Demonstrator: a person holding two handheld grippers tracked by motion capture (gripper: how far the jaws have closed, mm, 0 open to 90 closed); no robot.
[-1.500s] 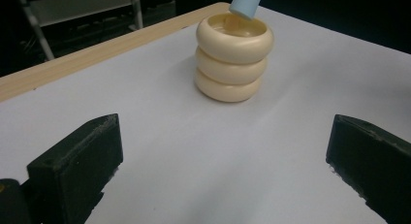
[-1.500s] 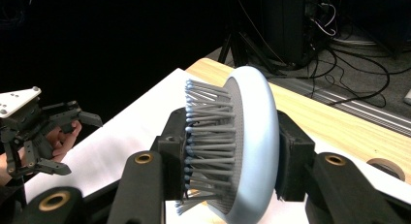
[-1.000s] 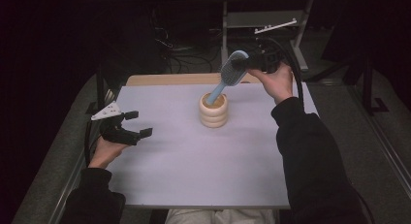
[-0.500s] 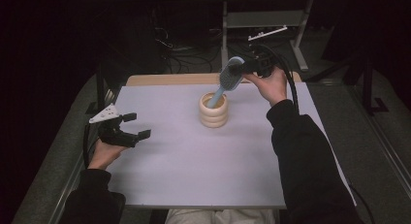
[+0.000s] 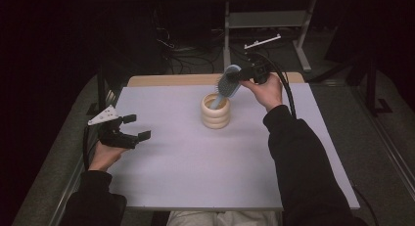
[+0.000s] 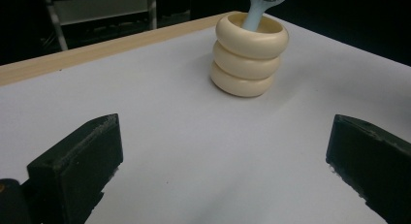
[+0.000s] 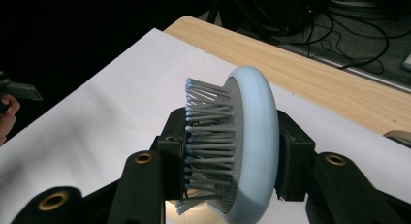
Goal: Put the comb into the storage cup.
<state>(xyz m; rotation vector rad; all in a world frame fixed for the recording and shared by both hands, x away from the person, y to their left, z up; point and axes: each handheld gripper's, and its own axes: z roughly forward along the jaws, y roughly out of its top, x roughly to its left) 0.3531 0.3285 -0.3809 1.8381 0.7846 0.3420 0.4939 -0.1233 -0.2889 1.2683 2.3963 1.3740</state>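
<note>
Left gripper point(image 5: 131, 127): held low at the table's 9 o'clock edge by the person's left hand point(image 5: 103, 155); jaws seen spread wide with nothing between them. A grey three-cornered plate is carried on top. In the left gripper view the two black jaws are seen at the bottom corners, well apart, over bare white surface.

Table point(image 5: 176, 177): white top, with a strip of light wood exposed along the 12 o'clock edge.

Holder point(image 5: 216, 111): cream, shaped as three stacked rings, standing upright just to the 12 o'clock side of the table's centre. In the left gripper view it point(image 6: 249, 56) is seen toward 1 o'clock, well apart from the jaws.

Hairbrush point(image 5: 226, 84): pale blue, tilted, handle end down inside the holder's mouth, head raised toward 1 o'clock of the holder. Bristle face noted in the right gripper view point(image 7: 245, 146), turned toward 9 o'clock of that view; the handle is seen entering the holder in the left gripper view point(image 6: 256, 10).

Right gripper point(image 5: 238, 77): held above the holder by the person's right hand point(image 5: 266, 91), near the table's 12 o'clock edge; jaws pressed against the brush head from both sides, one on the bristles, one on the smooth back.
</note>
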